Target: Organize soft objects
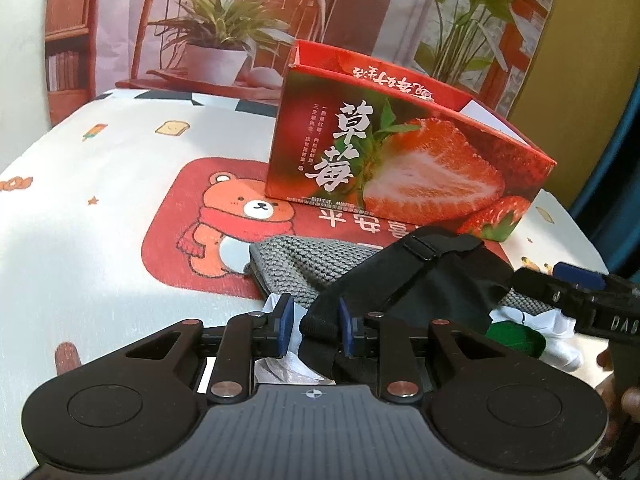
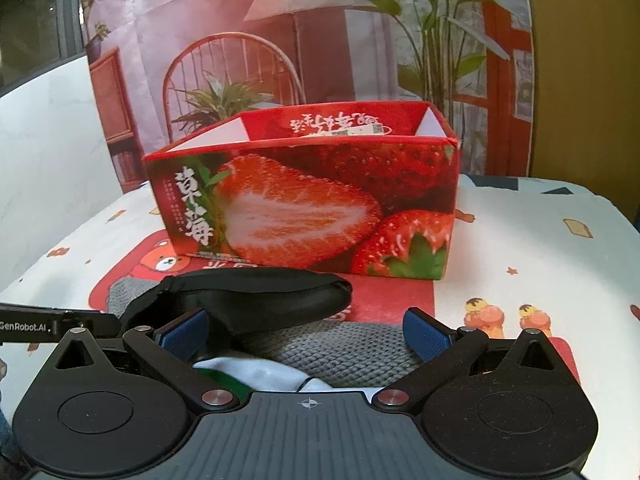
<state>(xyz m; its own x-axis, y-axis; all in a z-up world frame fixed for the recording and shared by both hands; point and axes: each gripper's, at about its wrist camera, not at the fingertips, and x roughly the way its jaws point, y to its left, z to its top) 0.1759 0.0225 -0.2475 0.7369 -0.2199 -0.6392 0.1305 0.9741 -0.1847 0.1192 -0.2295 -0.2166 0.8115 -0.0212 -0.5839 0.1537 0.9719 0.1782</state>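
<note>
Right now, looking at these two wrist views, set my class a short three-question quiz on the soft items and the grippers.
1. True or false: the strawberry box has its top open.
2. Which gripper has its fingers closed on the black eye mask's strap? A) left gripper B) right gripper
3. Fill in: the eye mask lies on top of a grey ___ cloth.

Key: 1 true; 2 A; 3 knitted.
</note>
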